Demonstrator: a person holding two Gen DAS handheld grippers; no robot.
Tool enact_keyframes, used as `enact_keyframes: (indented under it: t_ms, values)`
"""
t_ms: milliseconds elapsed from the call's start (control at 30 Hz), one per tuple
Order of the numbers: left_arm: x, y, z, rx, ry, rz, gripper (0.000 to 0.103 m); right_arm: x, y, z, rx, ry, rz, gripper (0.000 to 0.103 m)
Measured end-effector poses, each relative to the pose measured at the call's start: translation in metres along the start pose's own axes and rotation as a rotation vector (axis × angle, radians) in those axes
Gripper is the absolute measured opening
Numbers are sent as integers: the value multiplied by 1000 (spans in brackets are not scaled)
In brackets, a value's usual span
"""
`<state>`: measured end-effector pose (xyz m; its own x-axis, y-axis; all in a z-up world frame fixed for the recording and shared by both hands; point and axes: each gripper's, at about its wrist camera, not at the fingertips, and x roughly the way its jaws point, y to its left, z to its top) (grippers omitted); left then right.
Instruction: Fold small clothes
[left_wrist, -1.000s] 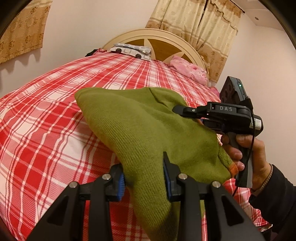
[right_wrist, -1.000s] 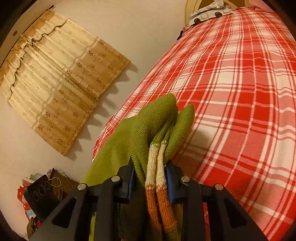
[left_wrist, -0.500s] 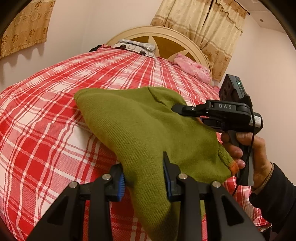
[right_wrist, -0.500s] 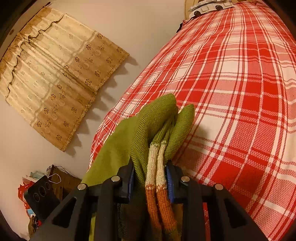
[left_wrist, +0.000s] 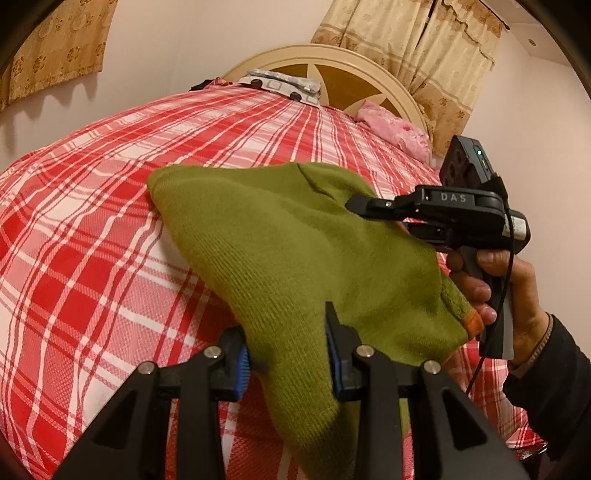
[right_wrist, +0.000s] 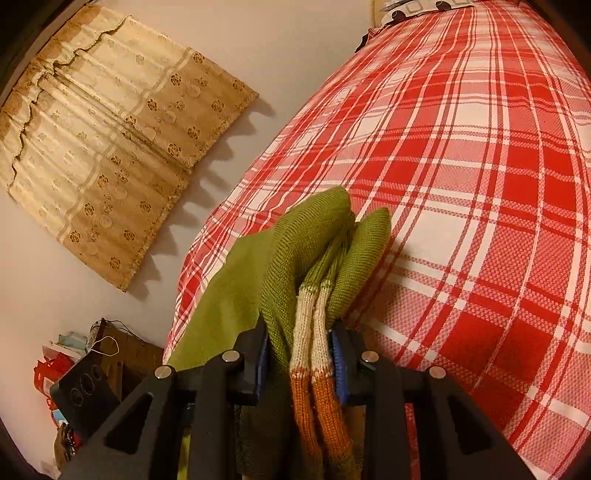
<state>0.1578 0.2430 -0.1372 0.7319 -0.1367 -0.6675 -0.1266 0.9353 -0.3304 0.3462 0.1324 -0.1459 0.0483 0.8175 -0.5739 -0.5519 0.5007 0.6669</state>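
A green knit sweater with white and orange cuffs hangs lifted between both grippers over the red plaid bed. My left gripper is shut on a bunched part of the sweater at the near edge. In the left wrist view the right gripper shows at the right, hand-held, pinching the sweater's other end. In the right wrist view my right gripper is shut on folded green fabric and the striped cuffs. The sweater's far corner rests on the bed.
A cream headboard, a patterned pillow and a pink cloth lie at the bed's far end. Beige curtains hang on the wall. A cluttered wooden stand stands beside the bed.
Both grippers have kept their grip on the sweater. The views have shifted slightly lower and closer to the bed; the sweater's shape is nearly unchanged.
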Motion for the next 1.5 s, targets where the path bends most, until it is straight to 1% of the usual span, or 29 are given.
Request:
enact_keyframes:
  t_ms: [267, 400, 433, 533, 600, 633, 667, 700, 733, 800, 833, 867, 900, 933, 967, 1000, 1033, 1067, 1100, 1167, 1233, 1300, 1367, 1400, 1467, 1500]
  values:
    - [6, 4, -7, -15, 6, -6, 35, 7, -8, -3, 16, 7, -9, 28]
    - [9, 8, -9, -30, 15, -7, 40, 9, -12, -3, 21, 15, -17, 29]
    - [9, 8, -9, -31, 16, -4, 44, 8, -12, -4, 18, 17, -25, 29]
    - [4, 7, -9, -40, 17, -1, 45, 9, -9, -7, -16, 20, -71, 30]
    - [-6, 5, -7, -35, -2, 5, 44, 9, -2, -7, -63, 18, -144, 35]
    - [-12, 4, -5, -34, -16, 10, 48, 6, 0, -7, -76, 9, -170, 35]
    - [-18, 4, -3, -34, -34, 12, 50, 4, 2, -6, -82, 3, -179, 37]
    - [-23, 4, -1, -31, -54, 15, 55, 0, 4, -6, -89, -6, -186, 37]
    - [-27, 4, 1, -26, -76, 23, 57, -6, 9, -6, -115, -27, -206, 37]
    - [-33, 6, 8, -6, -125, 68, 61, -16, 20, -6, -168, -64, -237, 37]
    - [-33, 9, 12, -3, -135, 88, 66, -22, 26, -7, -197, -84, -251, 37]
    - [-31, 11, 16, -5, -140, 106, 69, -29, 35, -7, -226, -105, -257, 37]
    - [-26, 16, 22, -8, -144, 123, 71, -33, 43, -8, -251, -116, -253, 37]
    - [-21, 18, 24, -4, -140, 135, 71, -34, 54, -10, -282, -120, -245, 37]
    - [-14, 20, 26, 1, -125, 166, 71, -35, 64, -15, -324, -112, -235, 37]
    - [-1, 24, 29, 2, -90, 209, 71, -34, 71, -22, -360, -96, -227, 37]
    - [7, 27, 29, 2, -74, 213, 71, -30, 78, -29, -396, -67, -221, 37]
    - [16, 30, 28, 1, -61, 216, 71, -21, 84, -38, -439, -20, -236, 37]
    - [23, 31, 27, -1, -47, 229, 73, -13, 86, -44, -458, 3, -266, 37]
    - [33, 32, 24, 12, -25, 239, 74, 1, 75, -54, -468, 42, -361, 37]
    - [33, 33, 21, 6, -32, 253, 82, 11, 57, -57, -423, 85, -405, 37]
    - [35, 40, 18, -26, -36, 238, 85, 12, 47, -57, -400, 73, -390, 37]
    - [37, 45, 15, -43, -51, 237, 91, 13, 44, -57, -397, 76, -398, 37]
    - [36, 45, 13, -45, -63, 244, 95, 15, 45, -57, -406, 76, -411, 37]
    - [33, 45, 11, -59, -76, 242, 96, 19, 50, -60, -448, 72, -447, 37]
    - [29, 45, 11, -72, -77, 241, 96, 19, 52, -61, -450, 66, -452, 38]
